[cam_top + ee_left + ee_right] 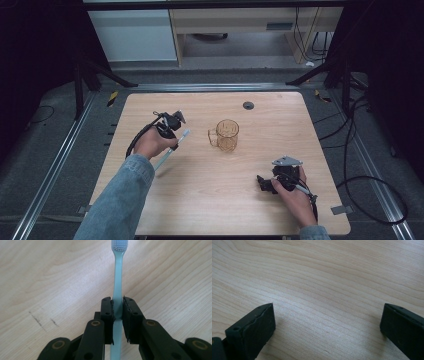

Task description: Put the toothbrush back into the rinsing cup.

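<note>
a: tongs check, what's the left tongs (117, 308) got?

b: clamped tight on a pale blue toothbrush (118, 277) at mid-handle, bristle end sticking out past the tips. toothbrush is lifted off the bench (280, 125), left of the amber cup (226, 135).

a: and the right tongs (328, 322)?

b: jaws spread wide, nothing between them, sitting low over bare bench near the front right corner, well apart from the cup.

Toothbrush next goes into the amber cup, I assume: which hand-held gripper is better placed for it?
Left. The left hand-held gripper is shut on the toothbrush, just left of the cup. The right hand-held gripper is open, nothing between its jaws, nearer the table's front edge.
</note>
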